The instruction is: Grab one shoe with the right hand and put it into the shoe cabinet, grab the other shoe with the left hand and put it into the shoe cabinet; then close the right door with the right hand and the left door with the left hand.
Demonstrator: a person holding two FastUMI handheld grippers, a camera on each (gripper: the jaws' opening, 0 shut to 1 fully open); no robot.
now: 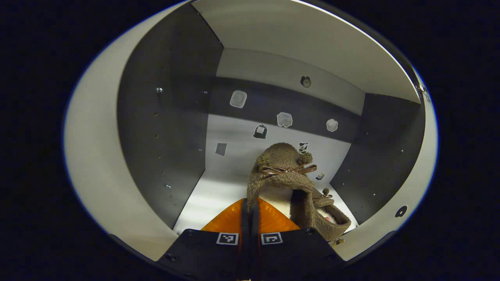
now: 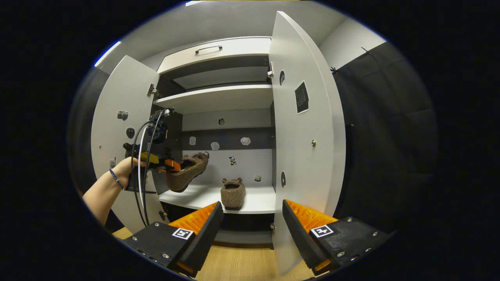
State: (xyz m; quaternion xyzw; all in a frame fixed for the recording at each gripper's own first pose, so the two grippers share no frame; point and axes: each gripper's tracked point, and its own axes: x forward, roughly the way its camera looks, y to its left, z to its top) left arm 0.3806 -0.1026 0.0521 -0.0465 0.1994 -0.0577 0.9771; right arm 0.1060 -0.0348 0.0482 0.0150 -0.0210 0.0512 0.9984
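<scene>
Shoe cabinet: pale, both doors swung wide, dark side walls, small stickers on the back panel. Left door and right door both stand open, each with stickers on the inner face. Lower shelf: pale, lit. Shoe one: brown fleecy slipper, resting flat near the front edge of the shelf, about midway between the doors, heel toward the camera in the right gripper view. Shoe two: matching brown slipper with a thin bow on the upper, held in the air above the left end of the shelf, tilted with the toe higher and pointing inward; in the left gripper view it hangs just ahead of the fingers, with shoe one lower right, beside it. Left gripper: fingers pressed nearly together, pinching the heel rim of shoe two; seen from the right gripper view it is carried by a hand with a band on the wrist, cables looping from the tool. Right gripper: fingers spread wide, holding nothing, in front of the cabinet's lower edge and well apart from both shoes, above a wooden floor.
</scene>
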